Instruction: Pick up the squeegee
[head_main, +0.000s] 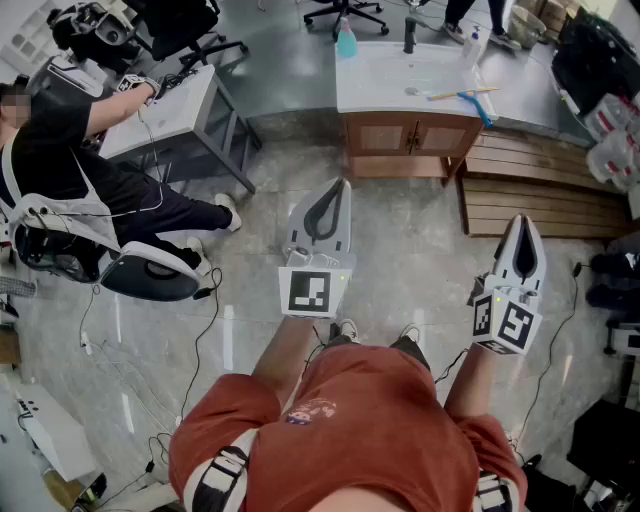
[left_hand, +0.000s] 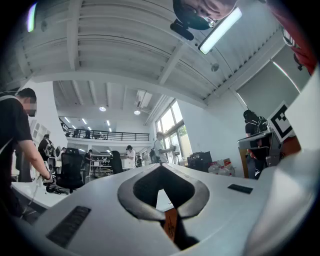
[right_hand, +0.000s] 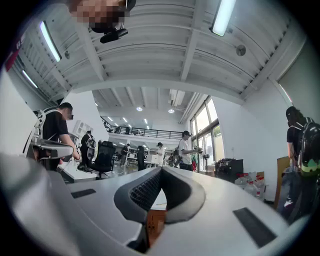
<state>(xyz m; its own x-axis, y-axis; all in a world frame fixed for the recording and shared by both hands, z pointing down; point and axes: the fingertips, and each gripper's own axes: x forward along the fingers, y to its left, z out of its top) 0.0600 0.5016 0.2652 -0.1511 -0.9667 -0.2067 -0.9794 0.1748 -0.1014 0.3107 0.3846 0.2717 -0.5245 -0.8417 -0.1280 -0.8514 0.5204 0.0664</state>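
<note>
1. Head view: the yellow-handled squeegee with a blue blade (head_main: 468, 97) lies on the far white-topped wooden bench (head_main: 385, 85), toward its right end and well apart from both claws. Its handle runs roughly left to right, and the blade at the right end slants toward the near edge. The left claw (head_main: 333, 188) and right claw (head_main: 522, 224) hang over the floor, pointing at the bench. This looks like the approach step. The next move calls for closing in, parting one claw's jaws and setting them across the handle.
2. Left gripper view: the left claw (left_hand: 161, 166) has its jaws together and empty. No squeegee shows.
3. Right gripper view: the right claw (right_hand: 161, 170) is likewise closed on nothing.
</note>
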